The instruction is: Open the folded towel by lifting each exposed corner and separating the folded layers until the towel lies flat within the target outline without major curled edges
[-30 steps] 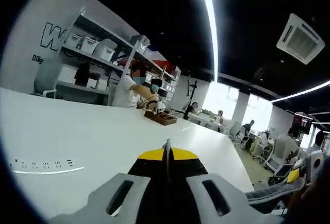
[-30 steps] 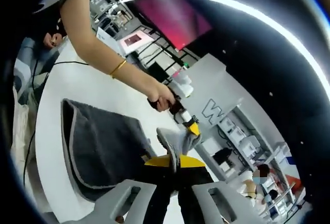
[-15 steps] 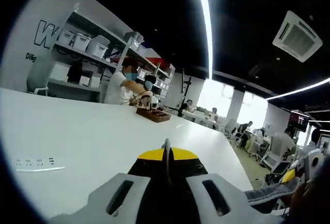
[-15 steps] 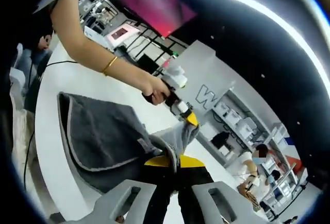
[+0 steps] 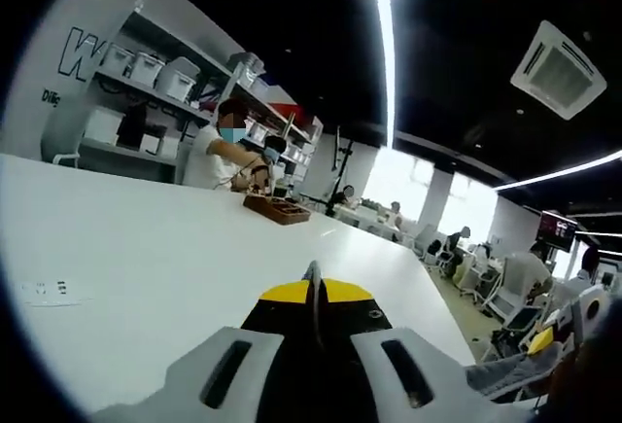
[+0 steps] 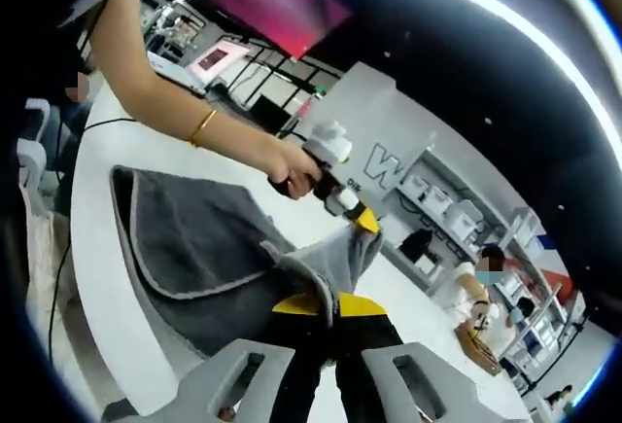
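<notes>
Left gripper view, L to R: your left gripper (image 5: 313, 299), grey jaws w/ yellow-black tips, has its tips pressed together on a thin sliver of cloth edge. Past it runs the long white table (image 5: 146, 258). Far L edge of the table: a small row of dark marks (image 5: 44, 290), too blurred to read. Beyond the table, grey wall shelving w/ white storage boxes (image 5: 146, 68). A seated person in a white top (image 5: 216, 146) works at the far side, next to a brown wooden tray (image 5: 277, 210). Far R, low in the frame: your right gripper (image 5: 573, 321) w/ a strip of grey cloth hanging by it.

Right gripper view, L to R: the dark grey towel w/ lighter grey border (image 6: 190, 253) lies on the white table, its L part flat, still layered. Its R part rises off the table, stretched between both grippers. Your hand (image 6: 292, 170), gold bangle (image 6: 202, 125) on the wrist, grips the left gripper's handle; that gripper's yellow tip (image 6: 362, 219) pinches the raised towel corner. Your right gripper (image 6: 328, 308) is clamped on the towel edge just below, cloth bunched into its closed tips. A thin dark cable (image 6: 117, 122) runs over the table behind your arm. Far R: shelving and the seated person.
</notes>
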Available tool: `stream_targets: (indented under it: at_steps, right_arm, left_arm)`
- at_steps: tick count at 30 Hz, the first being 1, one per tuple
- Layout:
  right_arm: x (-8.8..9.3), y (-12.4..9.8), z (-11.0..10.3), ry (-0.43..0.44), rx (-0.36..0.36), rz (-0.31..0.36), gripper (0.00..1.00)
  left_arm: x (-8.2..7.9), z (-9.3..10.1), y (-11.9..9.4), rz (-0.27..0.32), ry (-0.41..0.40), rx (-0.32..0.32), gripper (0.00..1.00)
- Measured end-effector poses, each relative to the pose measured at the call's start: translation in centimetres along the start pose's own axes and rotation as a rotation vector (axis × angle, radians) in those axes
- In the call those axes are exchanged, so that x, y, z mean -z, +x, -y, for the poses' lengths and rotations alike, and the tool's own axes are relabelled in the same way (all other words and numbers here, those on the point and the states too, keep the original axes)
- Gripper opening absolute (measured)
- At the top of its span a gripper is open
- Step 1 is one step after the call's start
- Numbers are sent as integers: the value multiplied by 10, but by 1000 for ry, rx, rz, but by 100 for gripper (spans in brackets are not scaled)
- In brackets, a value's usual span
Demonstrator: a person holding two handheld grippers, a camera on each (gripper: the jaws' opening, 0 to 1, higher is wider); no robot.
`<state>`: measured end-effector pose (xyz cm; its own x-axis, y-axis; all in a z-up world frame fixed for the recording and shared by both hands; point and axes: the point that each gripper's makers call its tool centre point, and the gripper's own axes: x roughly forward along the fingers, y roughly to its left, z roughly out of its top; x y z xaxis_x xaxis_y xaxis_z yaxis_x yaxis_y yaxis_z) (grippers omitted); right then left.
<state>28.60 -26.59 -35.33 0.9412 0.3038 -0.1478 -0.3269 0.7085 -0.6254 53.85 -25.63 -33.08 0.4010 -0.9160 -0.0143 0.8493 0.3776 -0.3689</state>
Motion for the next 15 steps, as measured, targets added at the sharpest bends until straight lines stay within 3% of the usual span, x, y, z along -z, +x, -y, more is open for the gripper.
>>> stream_targets:
  at_steps: [15]
  right_arm:
    - [38, -4, -2, 149, 21, -48, 0]
  left_arm:
    - [27, 0, 24, -26, -49, 14, 1]
